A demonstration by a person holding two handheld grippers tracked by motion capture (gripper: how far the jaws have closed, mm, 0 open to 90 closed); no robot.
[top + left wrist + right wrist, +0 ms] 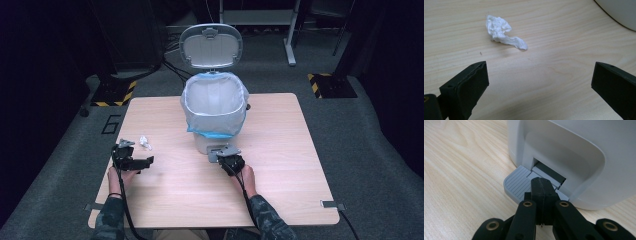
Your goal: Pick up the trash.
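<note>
A white pedal bin (pixel 214 112) with a blue-edged liner stands mid-table, its lid (pixel 210 46) raised. My right gripper (pixel 541 182) is shut, its tips pressing on the bin's grey foot pedal (pixel 517 183); in the high view that gripper (pixel 226 157) sits at the bin's front base. A crumpled white tissue (pixel 502 32) lies on the wood, apart from the bin. My left gripper (pixel 539 85) is open, jaws wide, a short way before the tissue with nothing between them. In the high view the left gripper (pixel 145 162) is just below the tissue (pixel 145 143).
The wooden table (pixel 280 165) has bare wood to the right and front of the bin. The bin's white wall (pixel 621 11) curves in at the top right of the left gripper view. Dark stands with yellow-black striped feet (pixel 112 95) stand on the grey floor behind.
</note>
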